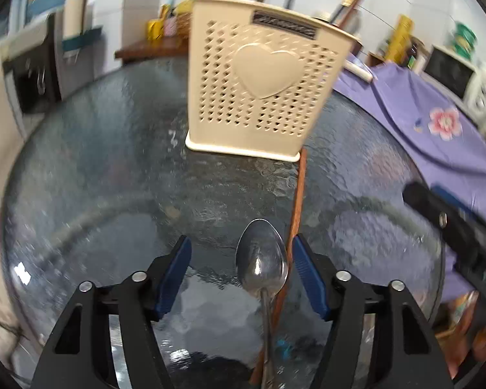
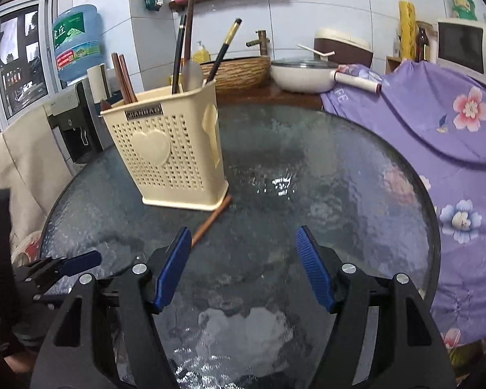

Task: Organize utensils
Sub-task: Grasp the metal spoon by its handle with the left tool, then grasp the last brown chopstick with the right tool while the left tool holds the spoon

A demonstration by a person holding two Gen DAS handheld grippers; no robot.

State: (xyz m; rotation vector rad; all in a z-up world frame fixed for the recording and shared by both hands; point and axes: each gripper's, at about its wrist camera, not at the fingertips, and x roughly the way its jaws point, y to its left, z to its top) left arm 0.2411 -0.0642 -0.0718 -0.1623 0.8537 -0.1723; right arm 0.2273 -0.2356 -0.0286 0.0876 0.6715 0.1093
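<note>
In the left wrist view the spoon handle runs off the bottom edge, as does the wooden chopstick beside it (its upper end is hidden behind the holder). The background there is blurred; the holder's label is unreadable.

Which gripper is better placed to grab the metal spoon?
Left. The shiny metal spoon lies between the open left gripper fingers; the right gripper has only bare glass table ahead.

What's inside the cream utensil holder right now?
Sticking out of the holder: brown chopsticks, black chopsticks and a spoon. Its walls hide their lower ends.
</note>
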